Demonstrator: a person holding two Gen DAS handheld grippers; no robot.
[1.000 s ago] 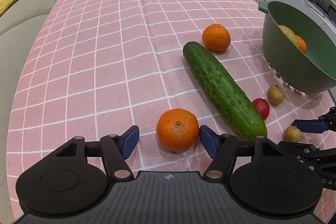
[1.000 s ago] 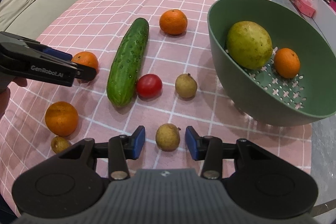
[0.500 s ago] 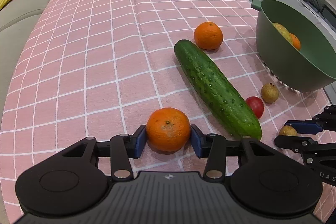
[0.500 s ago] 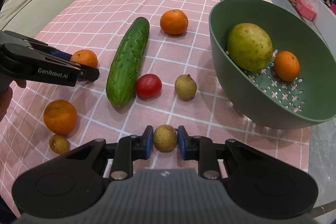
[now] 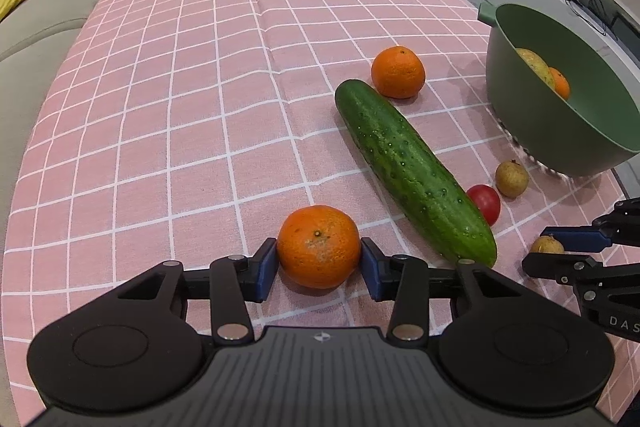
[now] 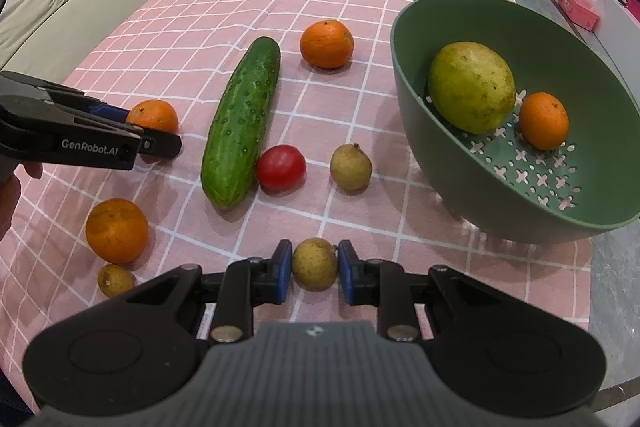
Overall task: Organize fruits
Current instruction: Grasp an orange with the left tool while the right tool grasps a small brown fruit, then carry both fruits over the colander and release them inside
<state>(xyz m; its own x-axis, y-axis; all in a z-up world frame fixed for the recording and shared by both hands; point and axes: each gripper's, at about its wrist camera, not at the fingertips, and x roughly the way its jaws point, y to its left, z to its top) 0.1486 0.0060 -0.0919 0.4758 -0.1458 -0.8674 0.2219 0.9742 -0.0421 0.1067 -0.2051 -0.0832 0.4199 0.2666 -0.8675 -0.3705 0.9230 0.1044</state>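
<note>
1. Right now the left gripper [image 5: 319,263] has squeezed in on a bumpy orange [image 5: 319,246] with a little green dot on top, and both blue pads touch its sides.
2. Next, the right gripper [image 6: 314,269] is clamped tight on a small round tan fruit [image 6: 314,263].
3. Both fruits look like they sit on the pink checked cloth [image 5: 180,107], though I cannot tell for sure.
4. Lots of bare cloth lies far off to the left, and a long cucumber [image 5: 412,171] lies near on the right.
5. Only the right view shows inside the green bowl [image 6: 416,67]: a big yellow-green fruit [image 6: 472,93] and a small orange [image 6: 544,121].
6. It also shows another orange [image 6: 117,230] and a tan fruit [image 6: 115,279] near the cloth's edge.
</note>
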